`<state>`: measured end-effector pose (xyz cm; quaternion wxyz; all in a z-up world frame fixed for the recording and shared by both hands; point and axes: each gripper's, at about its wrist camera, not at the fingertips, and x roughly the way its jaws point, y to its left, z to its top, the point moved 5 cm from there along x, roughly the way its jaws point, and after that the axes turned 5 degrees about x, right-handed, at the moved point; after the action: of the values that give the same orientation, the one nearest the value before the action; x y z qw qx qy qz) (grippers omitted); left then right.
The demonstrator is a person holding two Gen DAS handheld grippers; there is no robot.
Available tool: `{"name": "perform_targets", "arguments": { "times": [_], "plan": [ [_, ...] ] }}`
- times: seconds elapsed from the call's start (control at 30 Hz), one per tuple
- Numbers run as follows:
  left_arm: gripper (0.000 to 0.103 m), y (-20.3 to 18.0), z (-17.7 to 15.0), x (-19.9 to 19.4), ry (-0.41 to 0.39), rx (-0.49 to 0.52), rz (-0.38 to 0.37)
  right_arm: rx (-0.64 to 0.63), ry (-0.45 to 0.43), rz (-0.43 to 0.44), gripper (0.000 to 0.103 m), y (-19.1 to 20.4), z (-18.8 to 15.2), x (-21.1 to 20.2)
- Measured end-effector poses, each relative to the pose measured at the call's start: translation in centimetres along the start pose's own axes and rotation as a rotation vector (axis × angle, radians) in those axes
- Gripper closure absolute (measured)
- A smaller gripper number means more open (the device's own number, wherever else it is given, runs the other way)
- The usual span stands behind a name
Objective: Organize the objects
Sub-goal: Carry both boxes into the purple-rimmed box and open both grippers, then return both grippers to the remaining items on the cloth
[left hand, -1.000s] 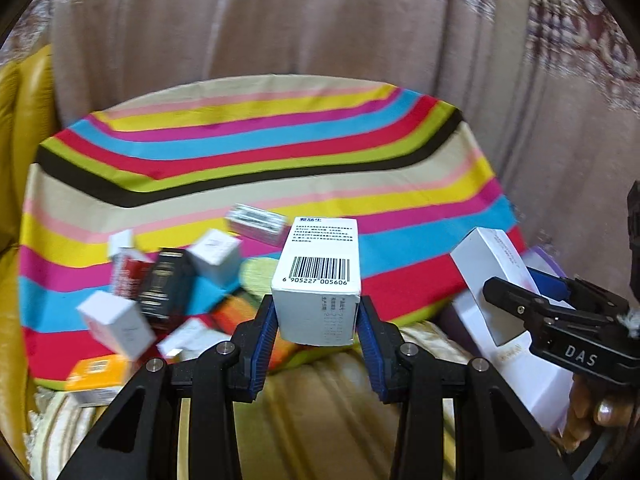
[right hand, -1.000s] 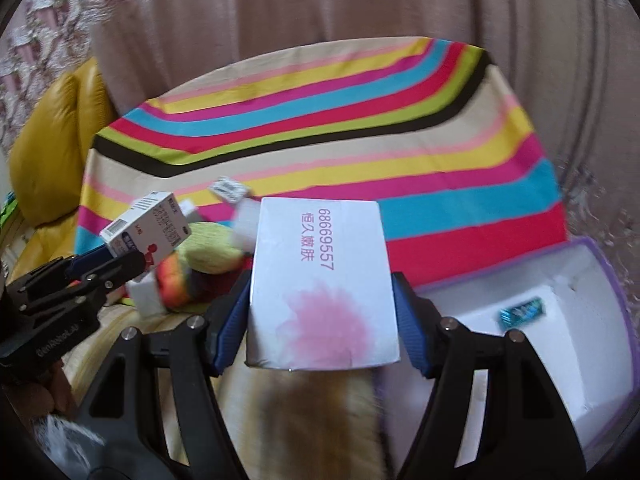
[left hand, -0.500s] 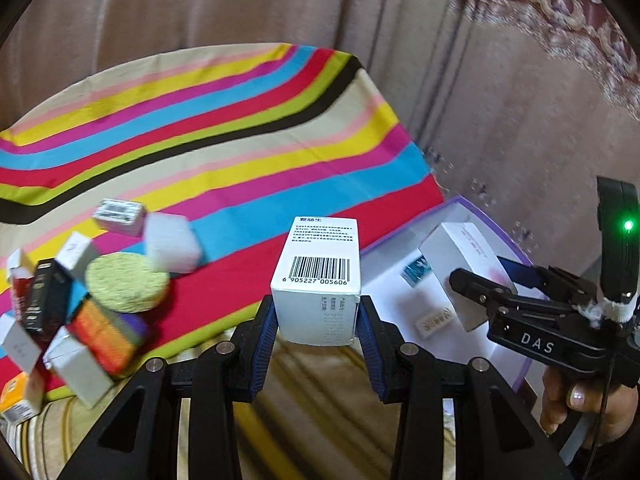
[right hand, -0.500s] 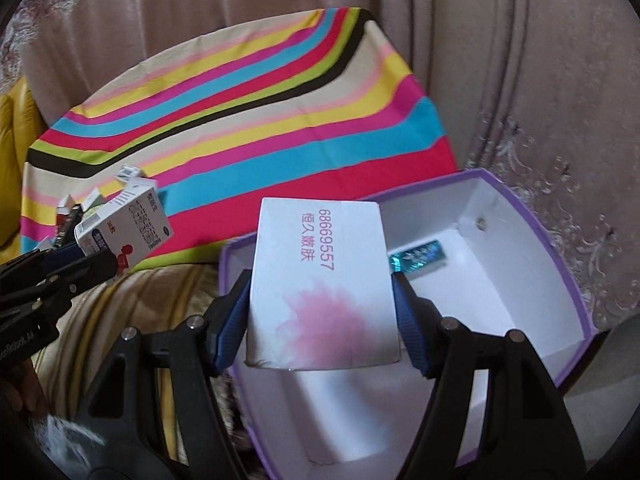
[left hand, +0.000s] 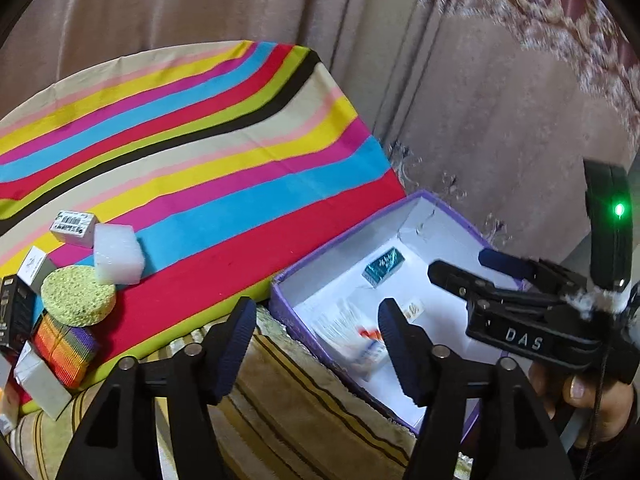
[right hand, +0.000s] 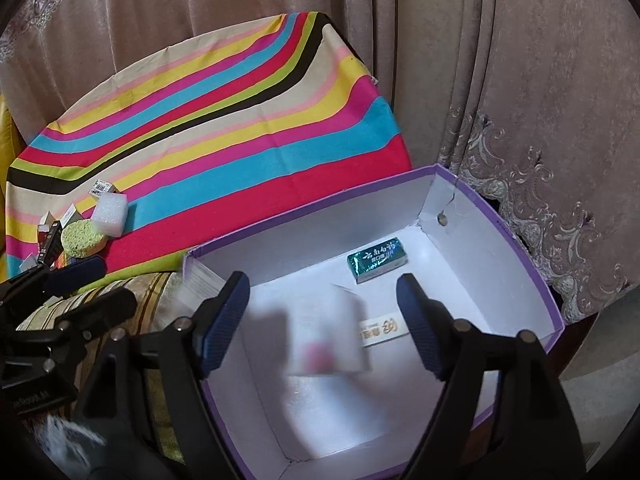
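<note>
1. Hanging over the purple box (right hand: 532,268), the right gripper (right hand: 324,320) has its jaws opening, and its pads press on nothing.
2. A blurred white box with a pink mark (right hand: 328,336) shows between the fingers, apart from both pads, inside the purple box; its long axis appears to run away from the camera.
3. The left gripper (left hand: 316,340) is likewise opening, gripping nothing.
4. A blurred white carton (left hand: 352,338) lies tilted in the purple box near its near wall.
5. A teal packet (right hand: 378,260) lies flat by the far corner, its long axis slanting up to the right.
</note>
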<state>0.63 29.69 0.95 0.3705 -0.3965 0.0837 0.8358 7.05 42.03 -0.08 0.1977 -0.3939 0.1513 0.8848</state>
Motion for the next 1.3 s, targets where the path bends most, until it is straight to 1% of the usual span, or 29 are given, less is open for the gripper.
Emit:
{"name": "perform_targets", "arguments": {
  "times": [0.07, 0.1, 0.17, 0.23, 0.27, 0.3, 0.33, 0.37, 0.4, 0.47, 0.57, 0.6, 0.67, 0.73, 0.8, 0.87, 0.93, 1.03, 1.3],
  "plan": [
    [0.031, 0.4, 0.1, -0.6, -0.022, -0.013, 0.017, -0.014, -0.014, 0.003, 0.02, 0.4, 0.1, -0.2],
    [0.028, 0.7, 0.2, -1.1, -0.034, -0.016, 0.034, -0.026, -0.023, 0.002, 0.018, 0.7, 0.1, -0.3],
    [0.019, 1.3, 0.2, -1.8, -0.048, -0.025, 0.078, -0.046, -0.042, -0.002, 0.014, 1.3, 0.3, -0.7],
    [0.019, 2.4, 0.0, -2.8, -0.06, -0.041, 0.127, -0.058, -0.053, -0.011, 0.008, 1.9, 0.5, -1.1],
    [0.019, 2.9, -0.1, -3.0, -0.054, -0.052, 0.146, -0.064, -0.058, -0.018, 0.008, 2.2, 0.6, -1.3],
    [0.019, 3.8, -0.3, -3.3, -0.041, -0.069, 0.185, -0.074, -0.067, -0.03, 0.008, 2.5, 0.7, -1.5],
    [0.019, 4.7, -0.7, -3.5, -0.027, -0.09, 0.238, -0.089, -0.081, -0.048, 0.007, 3.0, 0.8, -1.8],
    [0.019, 5.4, -0.9, -3.8, -0.029, -0.107, 0.269, -0.098, -0.091, -0.063, 0.006, 3.3, 0.9, -2.0],
    [0.019, 6.2, -1.2, -4.4, -0.046, -0.128, 0.288, -0.106, -0.101, -0.081, 0.003, 3.6, 1.0, -2.2],
    [0.019, 7.8, -1.8, -6.0, -0.075, -0.162, 0.323, -0.118, -0.124, -0.108, 0.002, 4.3, 1.1, -2.5],
    [0.019, 9.5, -2.7, -8.0, -0.102, -0.183, 0.337, -0.151, -0.127, -0.097, 0.002, 5.6, 1.0, -2.7],
    [0.019, 10.2, -3.2, -8.9, -0.11, -0.195, 0.341, -0.156, -0.123, -0.082, 0.002, 6.0, 0.9, -2.6],
    [0.019, 11.5, -4.3, -9.9, -0.1, -0.218, 0.331, -0.157, -0.104, -0.025, 0.002, 6.7, 0.5, -2.4],
    [0.019, 13.1, -5.9, -10.7, -0.067, -0.257, 0.344, -0.175, -0.091, 0.03, 0.002, 7.7, 0.0, -2.4],
    [0.019, 14.5, -7.4, -11.4, -0.057, -0.305, 0.36, -0.211, -0.089, 0.05, 0.002, 8.6, -0.4, -2.6],
    [0.019, 15.9, -9.1, -12.4, -0.063, -0.364, 0.357, -0.234, -0.087, 0.077, 0.002, 9.4, -0.8, -2.7],
    [0.019, 17.2, -10.3, -13.4, -0.079, -0.408, 0.36, -0.23, -0.072, 0.112, 0.002, 9.9, -1.1, -2.4],
    [0.019, 18.3, -11.4, -14.5, -0.093, -0.432, 0.39, -0.211, -0.027, 0.169, 0.002, 10.6, -1.7, -1.7],
    [0.019, 21.4, -12.6, -15.5, -0.11, -0.524, 0.42, -0.231, 0.025, 0.226, 0.002, 13.3, -2.2, -0.4]
  ]
}}
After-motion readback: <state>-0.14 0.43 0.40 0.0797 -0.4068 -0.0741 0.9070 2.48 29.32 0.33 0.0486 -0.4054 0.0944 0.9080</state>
